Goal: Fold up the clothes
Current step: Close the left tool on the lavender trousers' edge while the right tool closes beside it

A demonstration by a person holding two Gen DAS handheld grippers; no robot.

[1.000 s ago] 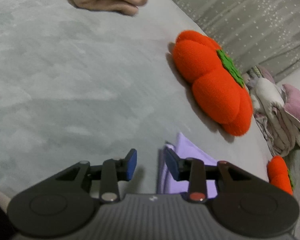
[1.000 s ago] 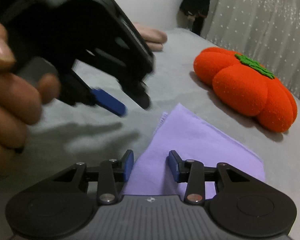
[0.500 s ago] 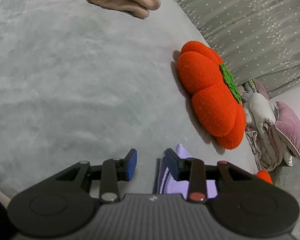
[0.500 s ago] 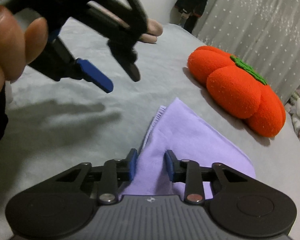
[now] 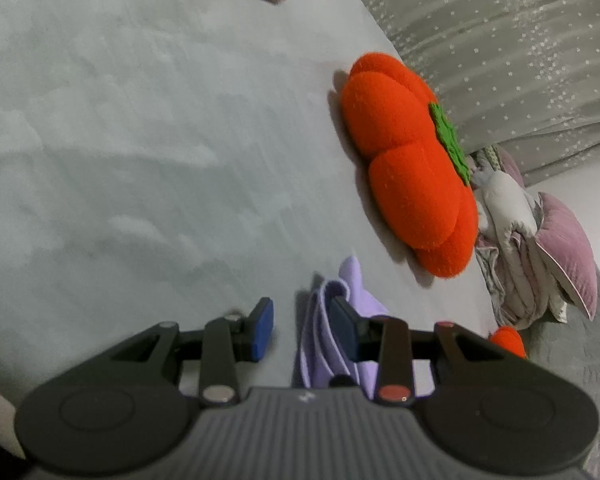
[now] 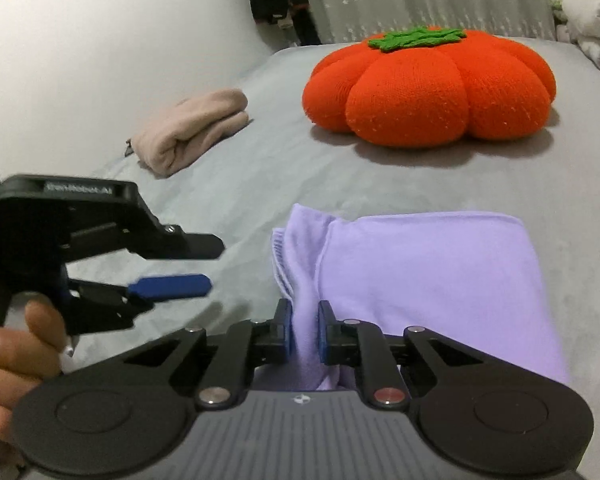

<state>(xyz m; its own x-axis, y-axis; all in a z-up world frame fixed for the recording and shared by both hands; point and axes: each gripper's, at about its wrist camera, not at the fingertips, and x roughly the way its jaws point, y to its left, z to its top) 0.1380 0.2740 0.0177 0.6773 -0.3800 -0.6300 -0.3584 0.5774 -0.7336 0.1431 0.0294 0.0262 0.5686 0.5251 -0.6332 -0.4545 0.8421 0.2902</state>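
- Currently, at the far left of the right wrist view, a hand (image 6: 8, 356) holds the left gripper (image 6: 204, 266) above the grey bed (image 6: 228, 184); its jaws stand partly apart with nothing between them.
- The left wrist view confirms this: one blue pad (image 5: 263, 330) hangs over bare bed surface, and the other finger overlaps the bunched edge of the purple cloth (image 5: 332, 344) without pinching it.
- A rolled beige garment (image 6: 192, 130) lies near the wall, well apart from the purple cloth.
- The right gripper (image 6: 303, 334) sits at the lower centre; its jaws have just been closing, and both pads press on a gathered ridge at the near left corner of the purple cloth.
- The rest of the purple cloth lies folded flat on the bed, extending right of the gripper.
- An orange pumpkin-shaped cushion (image 6: 432, 88) with a green top rests on the bed beyond the cloth.
- A heap of pale bedding (image 6: 592, 20) is visible at the far right.
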